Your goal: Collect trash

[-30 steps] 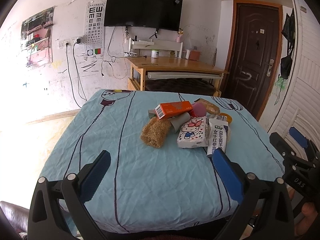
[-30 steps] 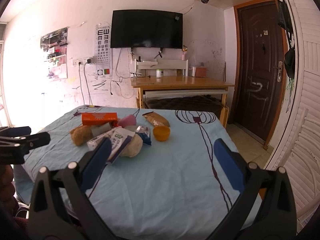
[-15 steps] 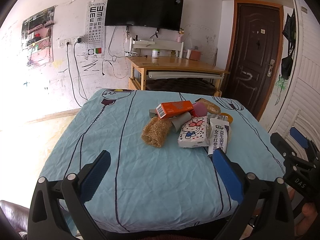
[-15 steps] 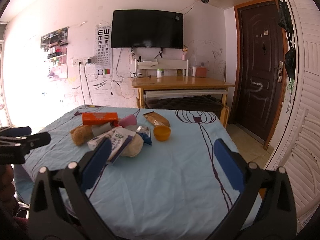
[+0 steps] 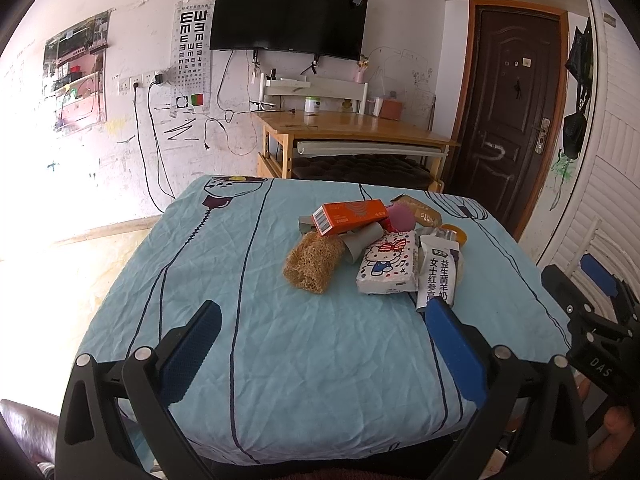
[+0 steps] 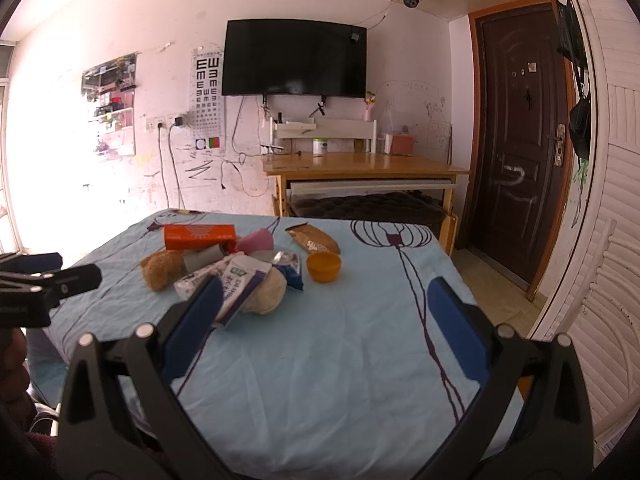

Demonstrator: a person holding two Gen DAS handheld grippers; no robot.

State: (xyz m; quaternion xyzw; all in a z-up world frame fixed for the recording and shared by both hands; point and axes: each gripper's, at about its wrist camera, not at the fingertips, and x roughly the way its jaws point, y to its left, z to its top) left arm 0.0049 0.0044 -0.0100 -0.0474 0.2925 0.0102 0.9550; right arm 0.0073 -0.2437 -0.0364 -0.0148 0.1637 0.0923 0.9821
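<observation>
A heap of trash lies mid-table on the light blue cloth (image 5: 320, 344): an orange box (image 5: 349, 216), a tan fibrous sponge (image 5: 314, 264), a cartoon tissue pack (image 5: 387, 268), a white sachet with black characters (image 5: 438, 276), a grey paper cup (image 5: 362, 240), a pink piece (image 5: 400, 218) and a small orange bowl (image 6: 323, 266). My left gripper (image 5: 320, 350) stands open above the near part of the table, short of the heap, with nothing between its fingers. My right gripper (image 6: 324, 322) is open too, at the table's right side, its left finger overlapping the sachet (image 6: 236, 284) in view.
A wooden desk (image 5: 352, 132) with a dark cushion under it stands behind the table, below a wall-mounted TV (image 5: 288, 16). A dark door (image 5: 508, 120) is at the back right, white slatted panels (image 6: 600, 240) on the right. A hand (image 5: 612, 428) holds the right gripper.
Both views have drifted only slightly; the heap sits a touch nearer in the left wrist view. Both grippers stay open and nothing was picked up.
</observation>
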